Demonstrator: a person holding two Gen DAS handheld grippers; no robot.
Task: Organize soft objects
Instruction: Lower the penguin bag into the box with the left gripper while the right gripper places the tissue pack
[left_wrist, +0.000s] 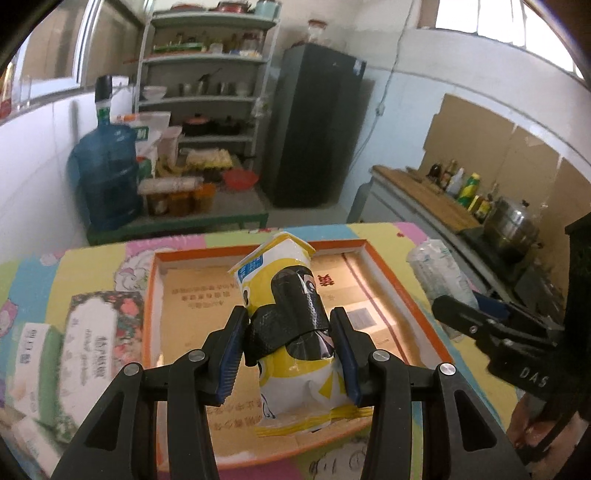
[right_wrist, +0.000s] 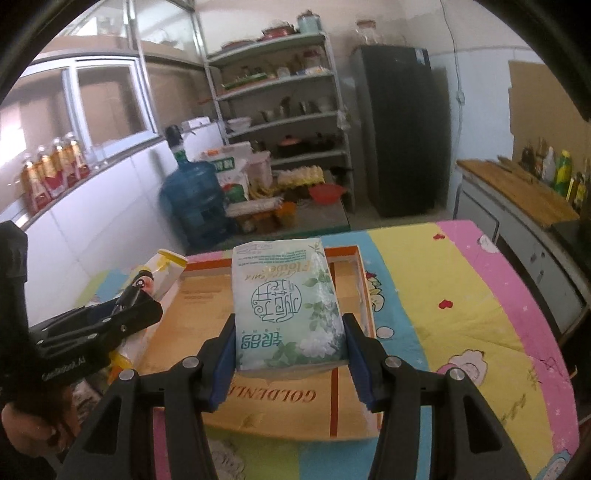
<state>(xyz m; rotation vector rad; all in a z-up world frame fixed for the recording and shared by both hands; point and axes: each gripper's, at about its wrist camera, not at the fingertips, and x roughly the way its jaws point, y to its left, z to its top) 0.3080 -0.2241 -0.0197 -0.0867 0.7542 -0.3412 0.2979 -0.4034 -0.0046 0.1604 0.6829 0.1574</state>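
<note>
Altogether two held packs (left_wrist: 291, 321) (right_wrist: 288, 306), one box (left_wrist: 402, 291), two loose packs (left_wrist: 99, 332).

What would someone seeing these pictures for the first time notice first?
Each gripper carries a soft pack over the shallow orange-rimmed cardboard box on the colourful cartoon-print tablecloth. The left gripper is shut on a yellow and white plastic pouch with black markings, and the right gripper is shut on a pale green floral tissue pack. Behind them stand a blue water jug and a dark fridge.
</note>
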